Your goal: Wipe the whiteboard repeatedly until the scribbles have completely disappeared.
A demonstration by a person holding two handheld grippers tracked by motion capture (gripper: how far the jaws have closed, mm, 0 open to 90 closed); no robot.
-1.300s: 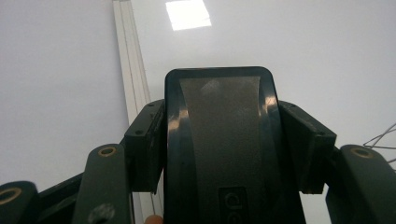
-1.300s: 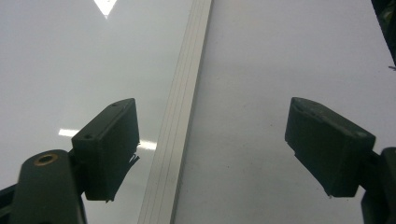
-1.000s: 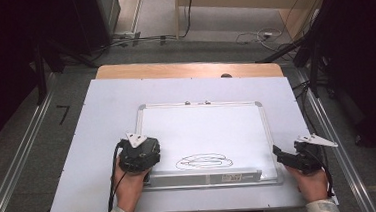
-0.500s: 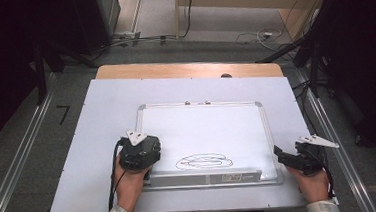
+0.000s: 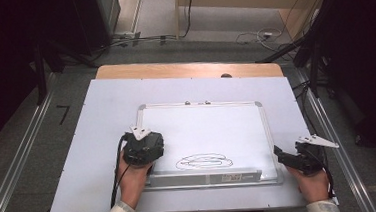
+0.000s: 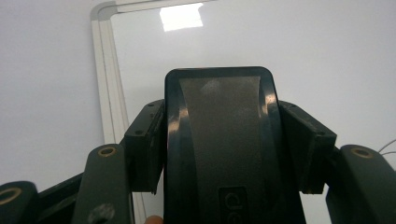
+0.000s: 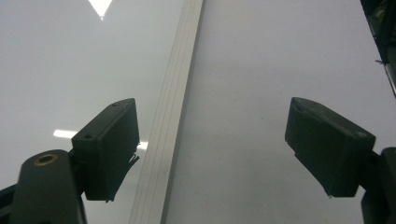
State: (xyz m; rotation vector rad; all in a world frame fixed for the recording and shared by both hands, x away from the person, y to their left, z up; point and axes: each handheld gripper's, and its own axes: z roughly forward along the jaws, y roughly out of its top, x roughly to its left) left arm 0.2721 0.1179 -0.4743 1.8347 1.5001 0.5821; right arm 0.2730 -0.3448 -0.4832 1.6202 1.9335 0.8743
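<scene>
Left gripper view: my left gripper [image 6: 219,140] clamps a black rectangular felt-faced eraser [image 6: 219,140] between both jaws, its far end over the aluminium-framed whiteboard [image 6: 299,51] | high view: eraser-holding gripper [image 5: 144,148] just left of the black oval scribble [image 5: 204,161] | right gripper view: my right gripper [image 7: 210,154] jaws wide apart, straddling the board's frame edge [image 7: 175,107], gripping nothing

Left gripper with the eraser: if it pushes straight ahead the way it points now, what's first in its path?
Likely nothing for a while: the left gripper holds the eraser over bare whiteboard. Ahead lies blank surface, then the board's far frame. The scribble sits off to its side. Depth is unclear.
</scene>
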